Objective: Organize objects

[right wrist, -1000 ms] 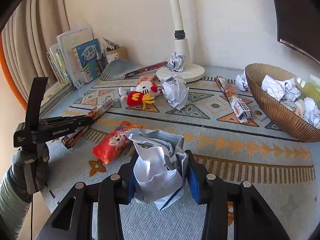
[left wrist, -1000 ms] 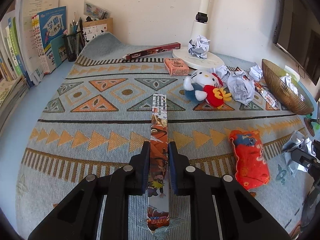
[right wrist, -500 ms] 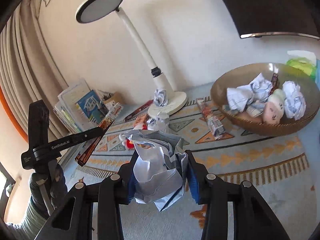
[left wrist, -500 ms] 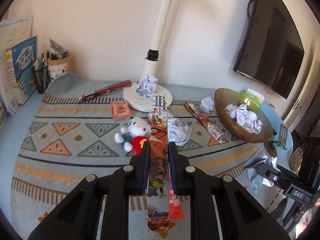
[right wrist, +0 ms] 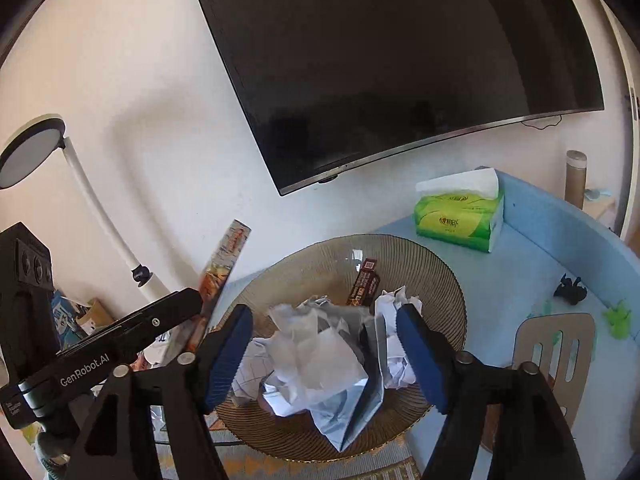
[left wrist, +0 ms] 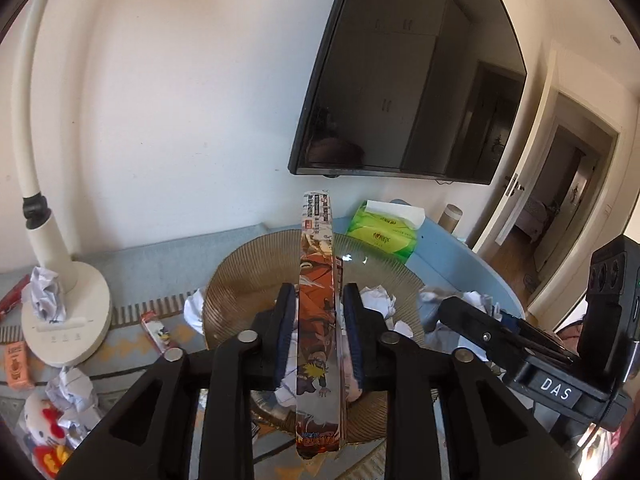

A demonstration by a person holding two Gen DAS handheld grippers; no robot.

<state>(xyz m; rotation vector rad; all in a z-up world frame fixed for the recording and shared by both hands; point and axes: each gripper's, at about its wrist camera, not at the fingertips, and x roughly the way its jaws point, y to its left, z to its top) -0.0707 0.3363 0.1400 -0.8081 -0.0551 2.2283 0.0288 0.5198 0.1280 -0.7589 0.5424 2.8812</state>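
L tool [left wrist: 316, 336] jaws just opened, pads clear of the wrapper [left wrist: 318, 320] between them, over the bowl [left wrist: 240, 280]. R tool [right wrist: 324, 356] just opened wide; paper wad [right wrist: 320, 360] loose between, above bowl. Both light, crushable; wrapper slick, grip mid-length.

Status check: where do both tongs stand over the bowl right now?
Left tongs just opening, long orange packet loose between pads. Right tongs just opened wide, crumpled wrapper released above the ribbed bowl. Nothing blocking; bowl already holds paper wads.
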